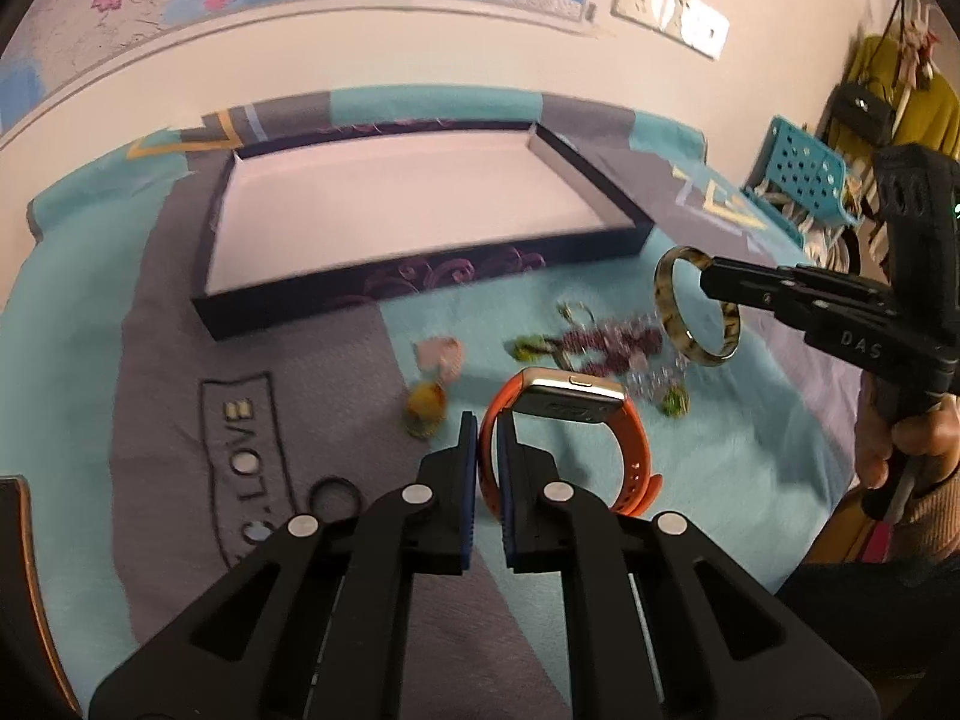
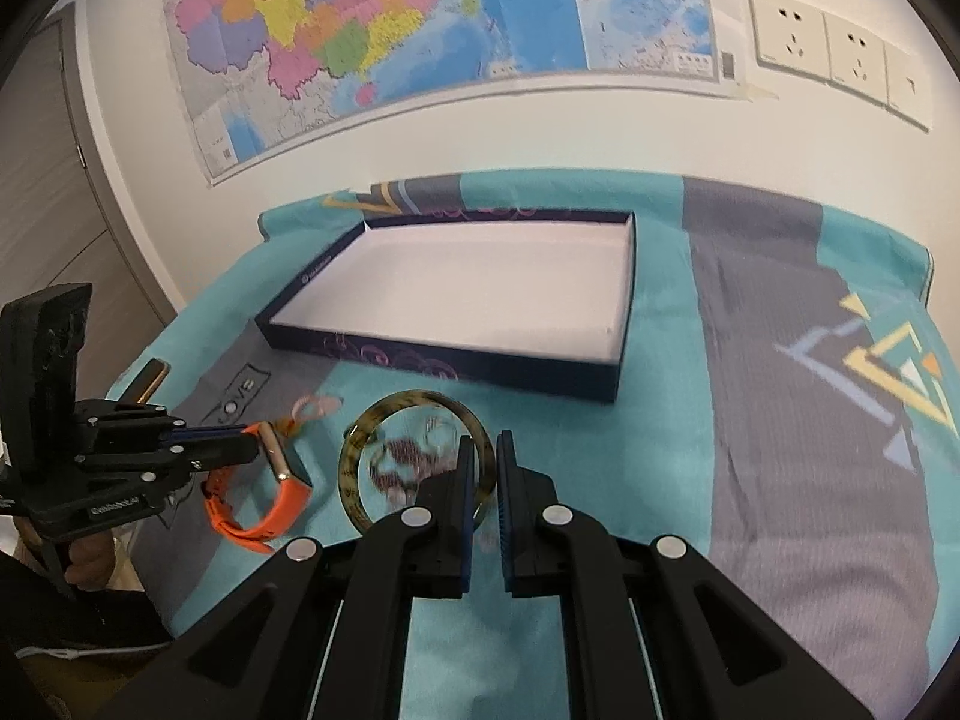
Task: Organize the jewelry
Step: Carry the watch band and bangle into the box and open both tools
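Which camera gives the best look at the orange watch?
The left wrist view: the orange watch sits close and central, its strap clamped in the left tongs, case and strap loop clear. In the right wrist view the watch appears smaller, side-on near the left edge, hanging from those tongs.

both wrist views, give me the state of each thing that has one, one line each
left gripper: shut on the orange watch strap
orange watch: held by its strap
right gripper: shut on the bangle
bangle: held by its rim
box: open, nothing inside
bead jewelry: heaped loose on the cloth
black ring: lying flat on the cloth
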Available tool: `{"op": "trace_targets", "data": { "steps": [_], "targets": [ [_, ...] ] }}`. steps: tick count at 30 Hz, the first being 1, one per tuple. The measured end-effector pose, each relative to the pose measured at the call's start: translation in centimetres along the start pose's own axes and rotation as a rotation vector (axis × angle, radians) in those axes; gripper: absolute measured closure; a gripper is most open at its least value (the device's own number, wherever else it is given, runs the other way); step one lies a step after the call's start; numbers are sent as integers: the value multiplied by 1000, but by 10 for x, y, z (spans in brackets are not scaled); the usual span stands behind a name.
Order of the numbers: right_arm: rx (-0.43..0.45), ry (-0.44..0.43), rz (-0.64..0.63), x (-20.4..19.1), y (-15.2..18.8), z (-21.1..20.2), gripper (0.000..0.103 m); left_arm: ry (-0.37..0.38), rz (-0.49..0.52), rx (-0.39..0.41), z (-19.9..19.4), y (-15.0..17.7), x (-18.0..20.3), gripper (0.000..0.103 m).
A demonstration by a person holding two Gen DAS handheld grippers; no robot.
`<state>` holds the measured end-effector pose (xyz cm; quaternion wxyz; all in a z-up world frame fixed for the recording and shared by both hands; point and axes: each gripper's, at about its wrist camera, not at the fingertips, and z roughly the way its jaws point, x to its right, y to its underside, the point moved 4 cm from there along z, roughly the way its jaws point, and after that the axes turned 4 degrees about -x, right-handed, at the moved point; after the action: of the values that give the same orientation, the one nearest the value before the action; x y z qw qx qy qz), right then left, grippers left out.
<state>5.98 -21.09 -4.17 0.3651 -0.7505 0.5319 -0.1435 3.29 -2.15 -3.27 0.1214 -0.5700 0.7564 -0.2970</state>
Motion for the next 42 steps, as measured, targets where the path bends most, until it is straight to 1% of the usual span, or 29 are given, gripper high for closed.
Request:
{"op": "trace_targets", "data": {
  "steps": [4,9,15,20,29,36,42],
  "targets": [
    [14,3,-12,2,-18,6,97,-5,-42,28,-8,-15,-16,96],
    [42,18,-30,3,-45,15,97,-63,-64,60,-10,-44,-36,96],
    [45,42,-44,11,-79,35,97,-109,-80,96,-4,-78,-55,96],
    [28,46,-34,17,-101,58,97,-127,-107,98,12,-103,-72,96],
    [-40,77,-25,25,-137,112,97,-139,-157,57,50,-140,-99,94],
    [-110,83,8,34,-149,148,97,-136,-197,20,78,-157,-114,94],
    [-148,89,37,40,-158,165,97,-132,-232,-14,95,-167,-124,94]
  ]
}}
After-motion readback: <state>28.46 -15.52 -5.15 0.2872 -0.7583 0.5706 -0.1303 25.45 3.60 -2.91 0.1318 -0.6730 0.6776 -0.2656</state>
